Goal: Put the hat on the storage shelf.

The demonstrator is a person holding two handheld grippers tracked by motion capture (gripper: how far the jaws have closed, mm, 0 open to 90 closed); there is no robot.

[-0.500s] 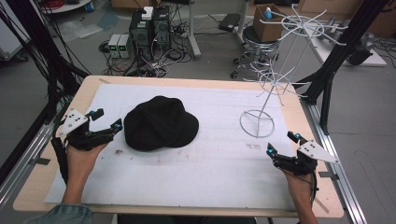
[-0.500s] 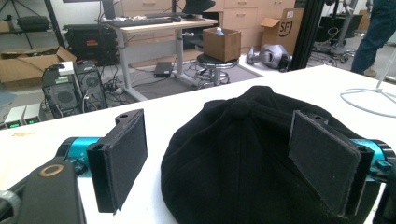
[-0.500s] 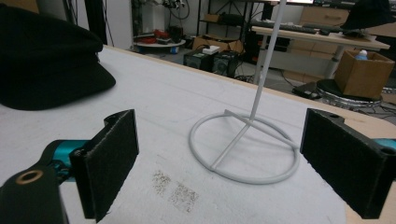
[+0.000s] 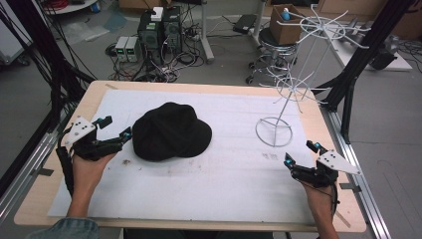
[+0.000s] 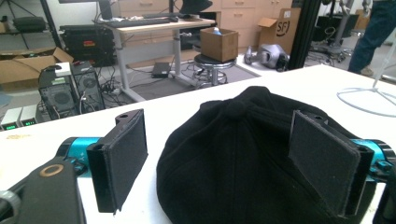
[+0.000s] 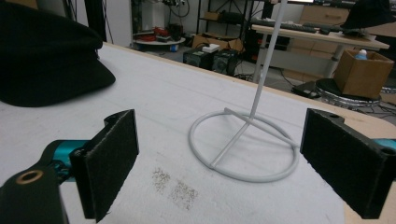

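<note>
While the left gripper (image 4: 115, 129) stands spread at the black hat's (image 4: 171, 132) left edge, the right gripper (image 4: 301, 153) hangs spread near the wire stand (image 4: 283, 107).

From above, the hat lies left of centre on the white mat (image 4: 209, 184); left gripper view: one pad overlaps the hat's (image 5: 243, 154) crown, contact unclear, its near edge cut off; right gripper view: the stand's (image 6: 245, 144) top and hat (image 6: 46, 56) are cropped.
</note>
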